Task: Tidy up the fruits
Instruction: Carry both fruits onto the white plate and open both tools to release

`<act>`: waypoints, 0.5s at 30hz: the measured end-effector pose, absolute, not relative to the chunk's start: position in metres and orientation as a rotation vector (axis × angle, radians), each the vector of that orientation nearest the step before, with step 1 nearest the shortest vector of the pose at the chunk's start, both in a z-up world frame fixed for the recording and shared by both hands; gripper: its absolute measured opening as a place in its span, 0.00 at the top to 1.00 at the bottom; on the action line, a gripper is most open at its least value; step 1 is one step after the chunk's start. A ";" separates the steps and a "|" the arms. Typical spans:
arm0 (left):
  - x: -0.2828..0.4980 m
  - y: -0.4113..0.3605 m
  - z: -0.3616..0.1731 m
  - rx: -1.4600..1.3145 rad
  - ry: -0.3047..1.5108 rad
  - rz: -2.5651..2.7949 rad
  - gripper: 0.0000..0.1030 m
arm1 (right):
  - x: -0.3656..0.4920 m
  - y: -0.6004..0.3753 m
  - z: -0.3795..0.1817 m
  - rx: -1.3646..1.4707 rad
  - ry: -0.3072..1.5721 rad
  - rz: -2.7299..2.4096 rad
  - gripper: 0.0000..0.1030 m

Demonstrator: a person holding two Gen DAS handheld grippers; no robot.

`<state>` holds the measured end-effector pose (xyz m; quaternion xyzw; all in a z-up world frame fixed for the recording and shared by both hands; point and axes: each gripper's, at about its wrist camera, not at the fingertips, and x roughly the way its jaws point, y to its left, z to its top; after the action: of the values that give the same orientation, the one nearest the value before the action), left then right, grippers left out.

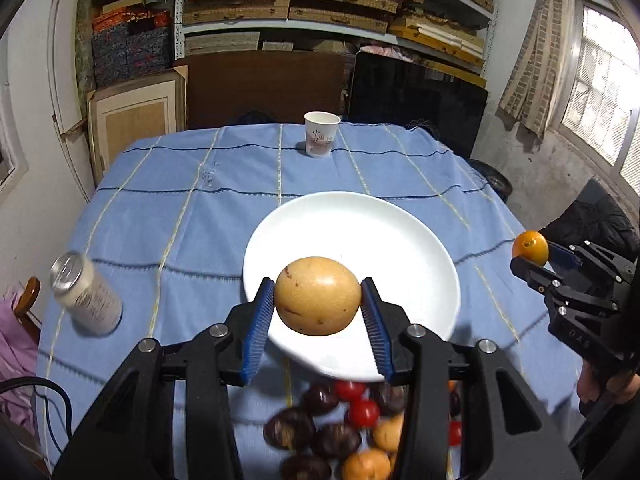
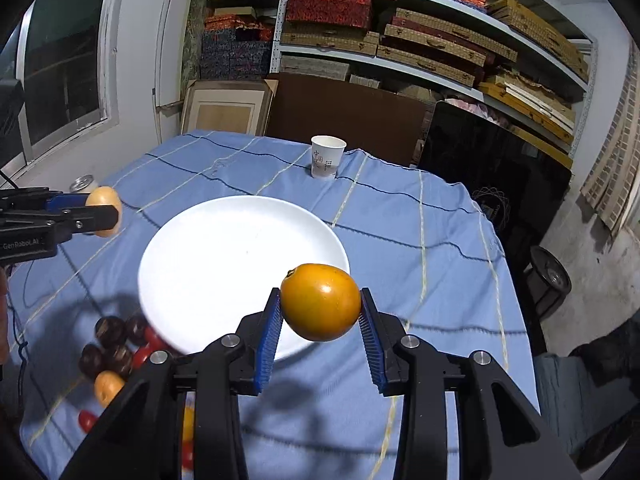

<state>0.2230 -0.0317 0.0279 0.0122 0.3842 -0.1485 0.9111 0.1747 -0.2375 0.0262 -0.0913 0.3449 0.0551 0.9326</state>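
Observation:
My left gripper [image 1: 318, 300] is shut on a tan, speckled round fruit [image 1: 318, 295] and holds it in the air over the near part of a white plate [image 1: 360, 232]. My right gripper [image 2: 320, 306] is shut on an orange fruit [image 2: 320, 300], lifted above the plate's [image 2: 224, 264] near right rim. Each gripper also shows from the side in the other view: the right one [image 1: 532, 256] with its orange fruit [image 1: 530, 247], the left one [image 2: 102, 212] with its tan fruit [image 2: 104, 200]. A pile of dark, red and orange fruits [image 1: 344, 428] [image 2: 116, 356] lies on the cloth before the plate.
A blue checked cloth [image 1: 200, 220] covers the table. A paper cup [image 1: 320, 134] [image 2: 327, 157] stands at the far edge. A white can [image 1: 86, 294] stands at the left. Behind are shelves with boxes, a dark panel and a window. A hand [image 1: 608, 384] grips the right tool.

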 end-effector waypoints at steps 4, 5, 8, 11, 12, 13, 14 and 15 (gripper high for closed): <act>0.282 -0.043 0.006 0.009 0.880 -0.326 0.58 | 0.228 -0.232 0.012 -0.152 0.749 0.155 0.63; 0.294 -0.045 -0.001 0.001 0.898 -0.331 0.58 | 0.244 -0.229 0.005 -0.142 0.767 0.172 0.63; 0.327 -0.050 -0.027 -0.003 0.955 -0.336 0.58 | 0.279 -0.219 -0.015 -0.139 0.814 0.200 0.63; 0.348 -0.053 -0.049 -0.011 0.999 -0.334 0.58 | 0.307 -0.214 -0.037 -0.141 0.858 0.204 0.63; 0.354 -0.053 -0.054 -0.015 1.007 -0.329 0.58 | 0.315 -0.213 -0.043 -0.137 0.872 0.207 0.63; 0.359 -0.053 -0.058 -0.022 1.014 -0.328 0.58 | 0.323 -0.212 -0.050 -0.129 0.886 0.213 0.63; 0.363 -0.053 -0.061 -0.030 1.020 -0.326 0.58 | 0.325 -0.210 -0.054 -0.129 0.892 0.215 0.63; 0.368 -0.053 -0.063 -0.034 1.024 -0.322 0.58 | 0.329 -0.208 -0.057 -0.132 0.894 0.216 0.63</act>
<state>0.3676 -0.0525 -0.0630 -0.0164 0.4876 -0.1536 0.8593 0.3291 -0.2084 -0.0567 -0.0638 0.4312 0.1041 0.8939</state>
